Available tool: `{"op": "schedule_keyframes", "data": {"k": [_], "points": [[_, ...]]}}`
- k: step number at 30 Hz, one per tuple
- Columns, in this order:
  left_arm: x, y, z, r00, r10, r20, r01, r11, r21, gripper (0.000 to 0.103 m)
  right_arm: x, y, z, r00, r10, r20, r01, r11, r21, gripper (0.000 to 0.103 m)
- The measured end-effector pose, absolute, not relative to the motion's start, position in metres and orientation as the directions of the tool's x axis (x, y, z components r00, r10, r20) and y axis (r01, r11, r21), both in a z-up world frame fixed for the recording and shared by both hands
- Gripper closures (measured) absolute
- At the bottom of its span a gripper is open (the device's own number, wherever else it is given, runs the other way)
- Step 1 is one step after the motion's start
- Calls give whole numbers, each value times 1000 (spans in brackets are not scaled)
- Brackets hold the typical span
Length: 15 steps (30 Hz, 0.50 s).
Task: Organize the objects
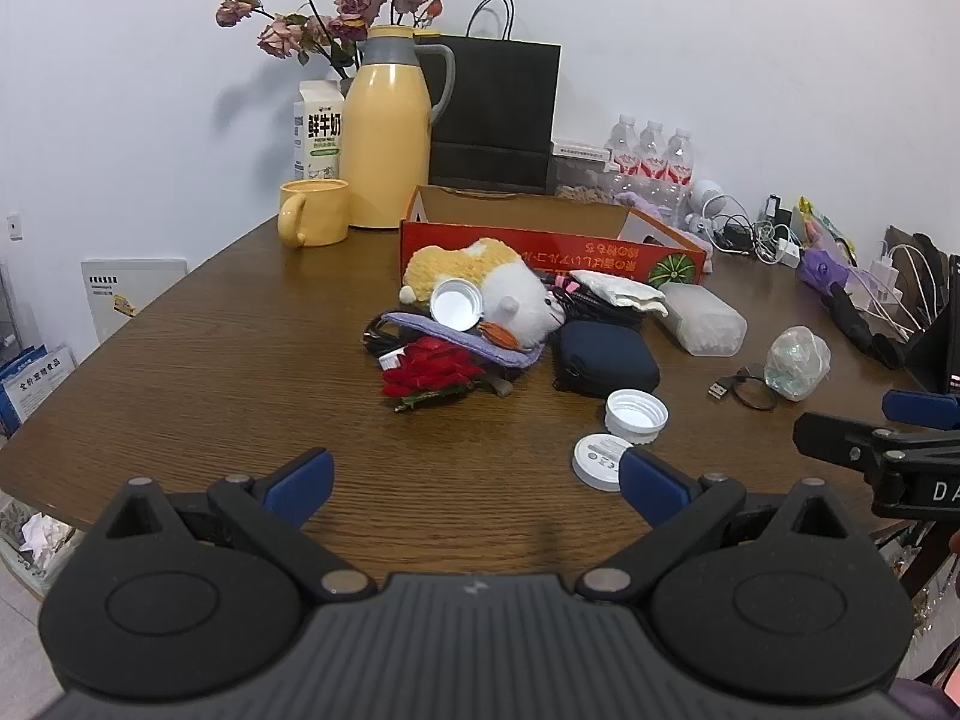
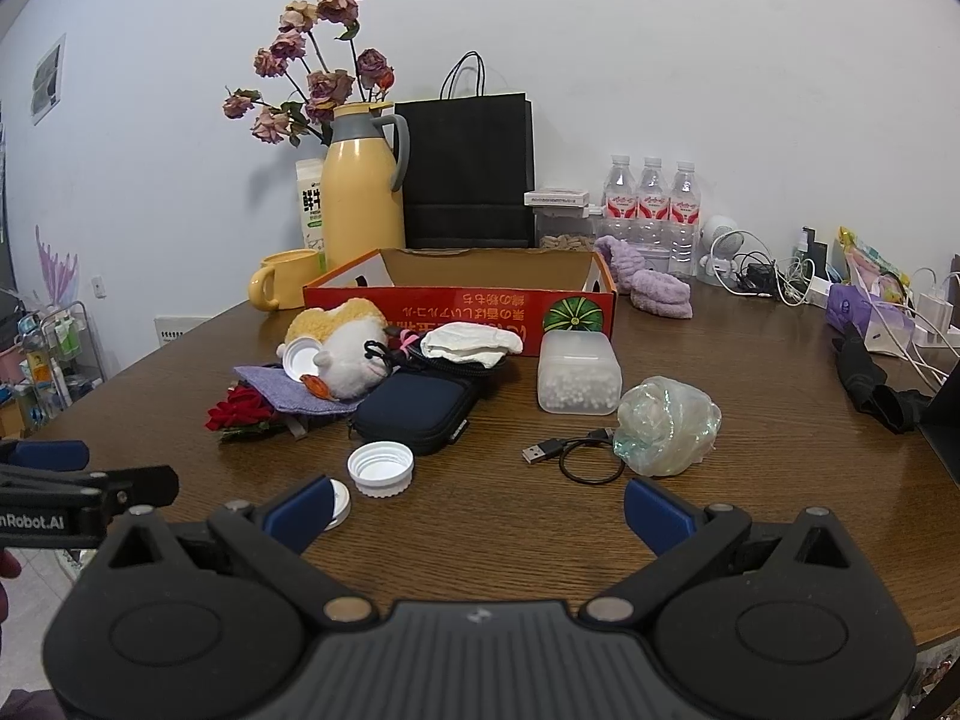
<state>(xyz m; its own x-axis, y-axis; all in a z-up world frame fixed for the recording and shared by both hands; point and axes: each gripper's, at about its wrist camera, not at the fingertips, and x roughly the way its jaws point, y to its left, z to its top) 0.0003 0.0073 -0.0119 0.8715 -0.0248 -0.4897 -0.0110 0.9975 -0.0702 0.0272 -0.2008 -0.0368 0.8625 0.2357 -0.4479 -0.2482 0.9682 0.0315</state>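
On table (image 1: 180,372), left wrist view: left gripper (image 1: 474,483) low over near edge, fingers wide apart, empty. Just past right fingertip, small white disc (image 1: 597,459); beyond it, white cap (image 1: 636,415), open side up, empty. Mid-table heap: red flowers (image 1: 435,373), purple pouch (image 1: 462,342), plush toy (image 1: 480,282) with second white cap (image 1: 456,304) leaning on it, navy case (image 1: 603,357), crumpled white cloth (image 1: 618,291). Right of heap: frosted box (image 1: 708,318) on its side, filled with small white pieces; clear crinkled wrap (image 1: 798,360); USB cable (image 1: 744,390). Behind heap: red carton (image 1: 540,249), open top, inside mostly hidden by front wall. Farther back: yellow mug (image 1: 315,210), contents not visible; yellow jug (image 1: 390,132); milk carton (image 1: 317,132); black bag (image 1: 498,114); three water bottles (image 1: 654,162). Right gripper (image 1: 888,438) at right edge, only partly in frame.

Same table, right wrist view: right gripper (image 2: 477,507) low near edge, fingers wide apart, empty. Left fingertip covering part of white disc. Ahead: cap, navy case, cable, wrap. Frosted box upright just before carton, white pieces filling lower part. Carton interior showing bare brown walls; floor hidden. Purple towel (image 2: 654,285) beside carton's right end. Clear jar (image 2: 561,231) with pale contents behind carton. Left gripper at left edge, finger spacing not readable from here.
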Motion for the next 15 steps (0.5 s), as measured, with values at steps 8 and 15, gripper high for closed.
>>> {"op": "schedule_keyframes", "data": {"k": [8,15], "points": [[6,1,-12,862,-30,-505,-3,998,-64,0,31,-203,-38,858,237,-456,-256,967,21,0],[19,-11,-20,838,-49,-543,25,998,-51,0,38,-209,-43,854,225,-470,-254,967,2,0]]}}
